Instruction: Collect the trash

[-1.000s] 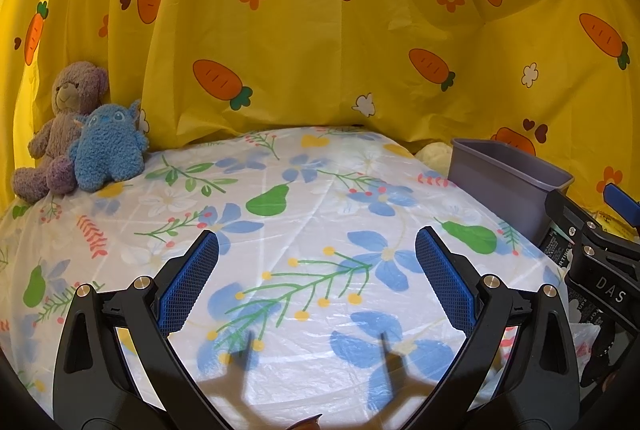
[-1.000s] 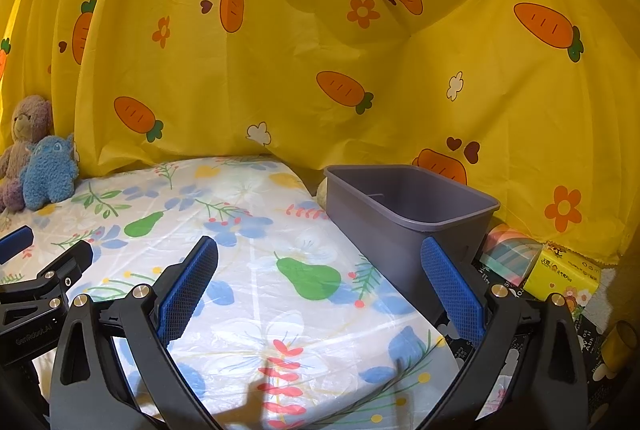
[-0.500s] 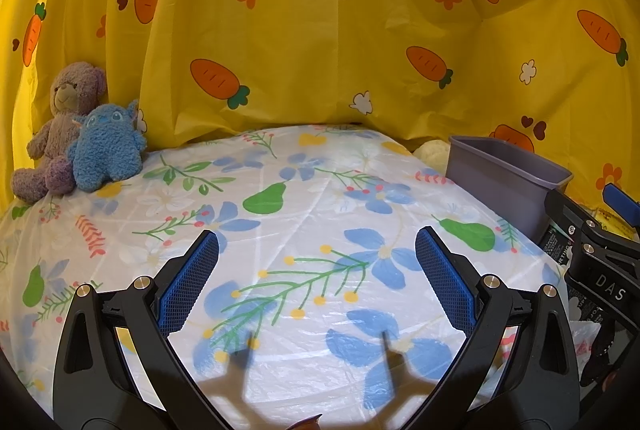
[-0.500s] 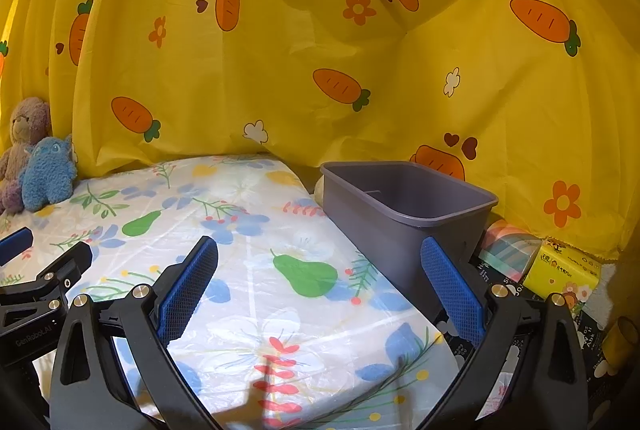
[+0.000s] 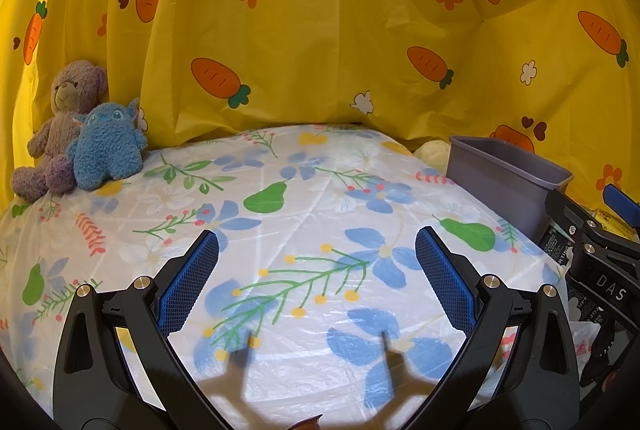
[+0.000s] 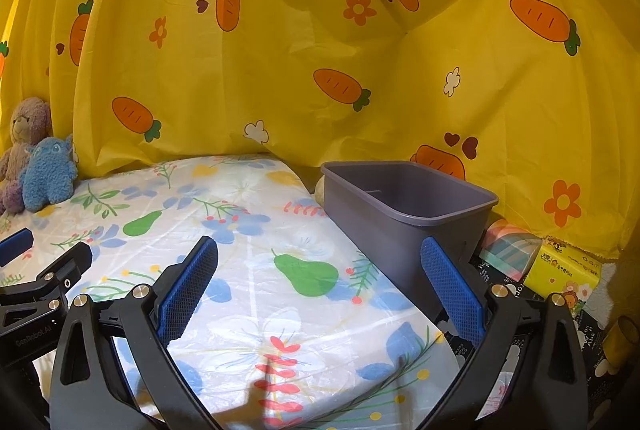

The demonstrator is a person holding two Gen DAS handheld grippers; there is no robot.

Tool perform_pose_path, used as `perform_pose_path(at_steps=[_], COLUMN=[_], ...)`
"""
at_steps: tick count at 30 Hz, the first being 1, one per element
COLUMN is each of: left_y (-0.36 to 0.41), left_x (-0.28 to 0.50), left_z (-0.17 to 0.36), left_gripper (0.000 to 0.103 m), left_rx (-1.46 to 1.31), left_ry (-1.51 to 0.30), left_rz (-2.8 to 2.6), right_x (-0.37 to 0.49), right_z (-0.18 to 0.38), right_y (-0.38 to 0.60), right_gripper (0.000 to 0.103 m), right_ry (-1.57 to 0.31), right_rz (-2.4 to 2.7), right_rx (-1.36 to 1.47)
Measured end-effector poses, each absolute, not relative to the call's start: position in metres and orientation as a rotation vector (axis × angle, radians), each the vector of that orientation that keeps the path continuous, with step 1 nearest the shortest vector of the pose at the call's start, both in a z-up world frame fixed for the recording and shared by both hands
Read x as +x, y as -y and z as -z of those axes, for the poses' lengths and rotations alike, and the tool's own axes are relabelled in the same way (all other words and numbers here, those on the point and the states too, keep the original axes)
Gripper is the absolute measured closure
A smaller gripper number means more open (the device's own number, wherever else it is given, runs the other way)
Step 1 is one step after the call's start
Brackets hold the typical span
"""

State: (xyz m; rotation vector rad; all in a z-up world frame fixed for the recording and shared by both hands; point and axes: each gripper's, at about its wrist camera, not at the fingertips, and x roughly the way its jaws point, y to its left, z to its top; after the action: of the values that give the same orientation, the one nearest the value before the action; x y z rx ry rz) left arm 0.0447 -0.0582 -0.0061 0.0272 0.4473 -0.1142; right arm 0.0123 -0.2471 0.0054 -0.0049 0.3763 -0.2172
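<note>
Much of the right side is hard to read from here. Past the grey bin (image 6: 404, 218), dark printed packaging lies in a jumble, partly covered by the right gripper (image 6: 320, 286), and its lettering is too broken up to make out. A striped pastel packet (image 6: 506, 250) and a yellow tissue pack (image 6: 568, 270) sit wedged between the bin and the carrot-print curtain (image 6: 320, 29); a yellow cup (image 6: 624, 338) is cut off at the far right edge. Something pale and round (image 5: 432, 151) peeks out behind the bin's far corner, mostly hidden. The bin's floor cannot be seen over its rim, so whether any trash is inside I cannot tell. No loose trash shows on the table itself.

The left gripper (image 5: 316, 282) hangs over the near middle of the floral tablecloth (image 5: 320, 189), its blue pads spread wide with nothing between them. The right gripper is likewise spread and empty, over the table's right edge, just beside the bin.

The table's middle lies bare from near edge to the curtain. Two plush toys, a purple bear (image 5: 60, 125) and a blue creature (image 5: 106, 145) touching it, take up the far left corner.
</note>
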Motion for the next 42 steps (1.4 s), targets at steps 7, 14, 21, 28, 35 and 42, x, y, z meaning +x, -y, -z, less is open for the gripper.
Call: perform_pose_path(at_steps=[7,14,21,28,35,42], left_y=[0.0582,0.0588,0.0589,0.0589,0.0603,0.0613], left_x=[0.0446,0.0444,0.0443,0.0441,0.0438,0.0445], left_z=[0.0060,0.0059,0.0058,0.0055,0.0035,0.0014], left_gripper=[0.006,0.006,0.006,0.006,0.006,0.006], left_rx=[0.027,0.025,0.026,0.028,0.029,0.029], left_ry=[-0.447,-0.447,-0.446,-0.445,-0.441,-0.442], left_rz=[0.113,0.112,0.112,0.114,0.117,0.119], right_x=[0.0123,0.0119,0.0115,0.0114,0.0113,0.0114], right_z=[-0.0054,-0.0053,-0.0052,-0.0052,-0.0054,-0.0061], right_y=[0.2474,0.2476,0.2487,0.2487,0.2487,0.2493], right_gripper=[0.006,0.006,0.006,0.006,0.006,0.006], right_ry=[-0.376,-0.375,-0.376,-0.376,-0.375,-0.373], right_rz=[0.216,0.216,0.216,0.216,0.217,0.216], right_rx=[-0.005,-0.004,-0.004,-0.003,-0.002,-0.001])
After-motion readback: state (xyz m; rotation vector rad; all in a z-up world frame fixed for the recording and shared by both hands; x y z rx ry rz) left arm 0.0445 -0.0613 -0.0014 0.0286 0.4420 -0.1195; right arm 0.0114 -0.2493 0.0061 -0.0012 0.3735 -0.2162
